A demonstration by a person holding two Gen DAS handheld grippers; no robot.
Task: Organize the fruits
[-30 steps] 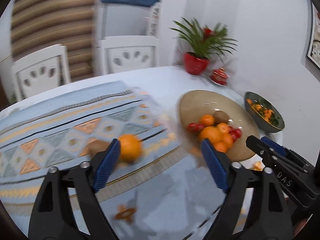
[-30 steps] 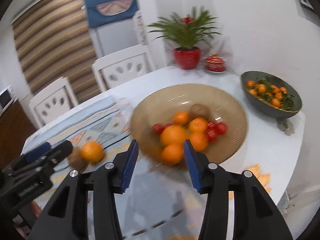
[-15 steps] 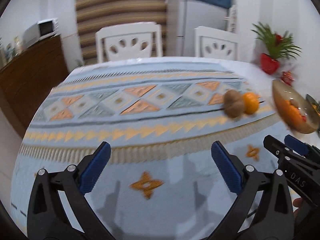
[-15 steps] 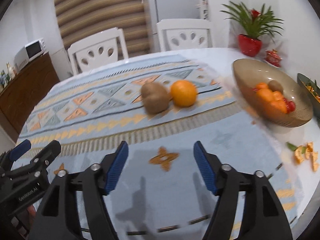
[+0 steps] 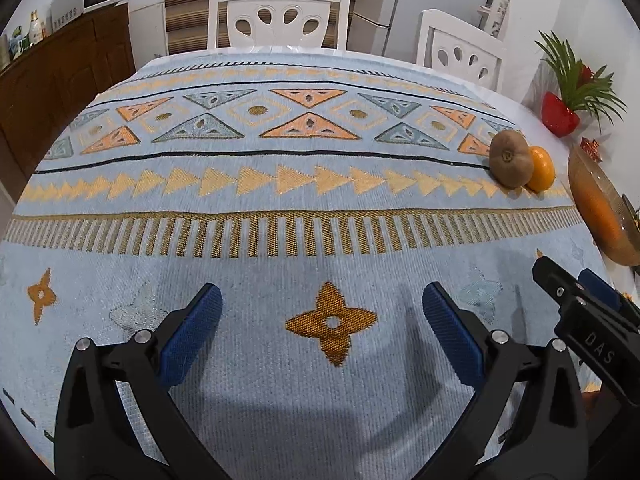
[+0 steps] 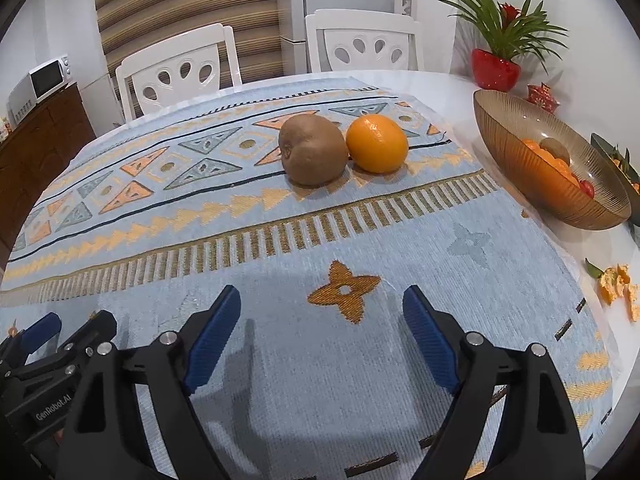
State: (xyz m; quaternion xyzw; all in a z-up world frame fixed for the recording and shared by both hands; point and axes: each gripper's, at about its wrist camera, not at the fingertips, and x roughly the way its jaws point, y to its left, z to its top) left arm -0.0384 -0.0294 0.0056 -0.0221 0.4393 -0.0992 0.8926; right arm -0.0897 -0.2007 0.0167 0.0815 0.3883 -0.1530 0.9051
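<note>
Your kiwi (image 6: 312, 155) and orange (image 6: 377, 143) sit touching on the patterned tablecloth (image 6: 280, 248), toward its far right corner, the kiwi on the left. Past the cloth's right edge, the amber glass bowl (image 6: 520, 176) rests on the bare white table, holding oranges, a kiwi and something red. Both your left gripper (image 5: 322, 312) and right gripper (image 6: 322, 308) hover near the cloth's near edge, jaws spread wide, holding nothing.

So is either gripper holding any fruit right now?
No. The left gripper and right gripper are both open and empty; the kiwi and orange sit on the tablecloth.
</note>
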